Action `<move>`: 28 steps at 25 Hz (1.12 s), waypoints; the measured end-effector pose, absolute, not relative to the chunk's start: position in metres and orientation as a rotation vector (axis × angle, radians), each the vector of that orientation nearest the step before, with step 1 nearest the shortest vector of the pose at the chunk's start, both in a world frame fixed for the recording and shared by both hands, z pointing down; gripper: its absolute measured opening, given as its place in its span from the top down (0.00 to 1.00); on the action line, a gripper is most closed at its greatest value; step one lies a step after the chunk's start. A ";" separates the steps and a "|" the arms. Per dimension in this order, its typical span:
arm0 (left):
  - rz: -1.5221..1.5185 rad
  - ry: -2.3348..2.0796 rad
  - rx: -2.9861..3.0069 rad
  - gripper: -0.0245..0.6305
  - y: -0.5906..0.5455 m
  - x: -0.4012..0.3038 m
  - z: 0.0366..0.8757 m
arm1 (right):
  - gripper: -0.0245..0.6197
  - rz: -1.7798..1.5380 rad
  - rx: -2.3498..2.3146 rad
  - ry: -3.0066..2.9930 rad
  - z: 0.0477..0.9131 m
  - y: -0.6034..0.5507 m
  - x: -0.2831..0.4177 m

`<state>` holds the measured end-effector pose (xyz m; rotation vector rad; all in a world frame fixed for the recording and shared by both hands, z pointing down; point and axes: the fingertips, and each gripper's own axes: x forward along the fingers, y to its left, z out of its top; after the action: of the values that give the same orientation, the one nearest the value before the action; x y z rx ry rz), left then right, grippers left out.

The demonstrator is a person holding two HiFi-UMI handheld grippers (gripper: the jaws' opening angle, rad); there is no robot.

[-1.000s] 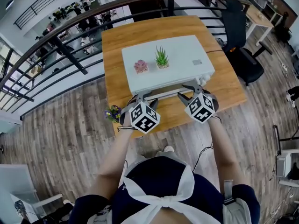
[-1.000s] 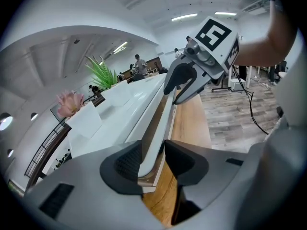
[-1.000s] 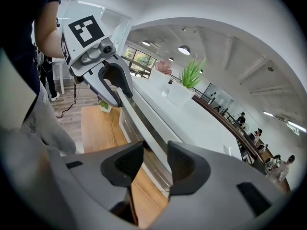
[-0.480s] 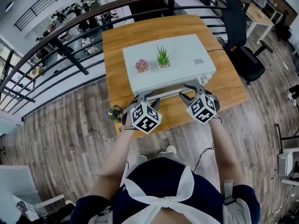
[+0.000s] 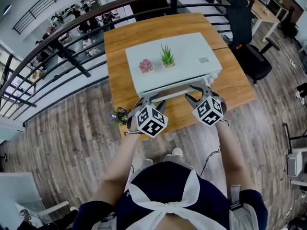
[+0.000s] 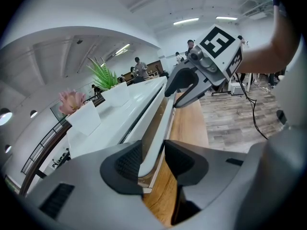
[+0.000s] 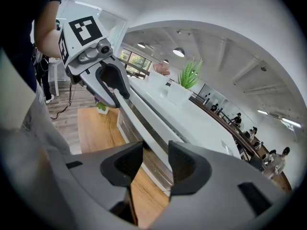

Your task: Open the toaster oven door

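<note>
A white toaster oven (image 5: pixel 187 61) stands on a wooden table (image 5: pixel 235 85), its long white door handle (image 5: pixel 172 93) running along the near top edge. My left gripper (image 5: pixel 148 101) is shut on the handle's left end, and the bar (image 6: pixel 158 123) fills the gap between its pads. At the right end my right gripper (image 5: pixel 194 92) holds the same bar (image 7: pixel 144 128) between its pads. In each gripper view the other gripper shows further along the handle. A dark slit shows between the door's top and the oven body.
A pink flower pot (image 5: pixel 146 66) and a green plant (image 5: pixel 167 58) sit on the oven's top. A small flower pot (image 5: pixel 118 115) stands at the table's left front corner. A curved railing (image 5: pixel 72 56) lies behind, and a black chair (image 5: pixel 249 56) stands to the right.
</note>
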<state>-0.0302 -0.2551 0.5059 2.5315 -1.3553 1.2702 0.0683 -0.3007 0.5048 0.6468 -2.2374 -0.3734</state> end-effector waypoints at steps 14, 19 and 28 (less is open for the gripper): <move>1.299 -1.357 2.546 0.73 -0.245 -0.026 0.510 | 0.70 -0.379 0.683 -2.220 0.509 -0.292 0.072; 1.316 -1.348 2.553 0.74 -0.240 -0.023 0.513 | 0.70 -0.380 0.690 -2.214 0.512 -0.287 0.076; 1.343 -1.340 2.567 0.75 -0.230 -0.018 0.518 | 0.70 -0.374 0.701 -2.196 0.518 -0.278 0.080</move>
<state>-0.0178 -0.2300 0.5176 2.5670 -1.3403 1.3431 0.0801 -0.2782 0.5180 0.7013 -2.1965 -0.3739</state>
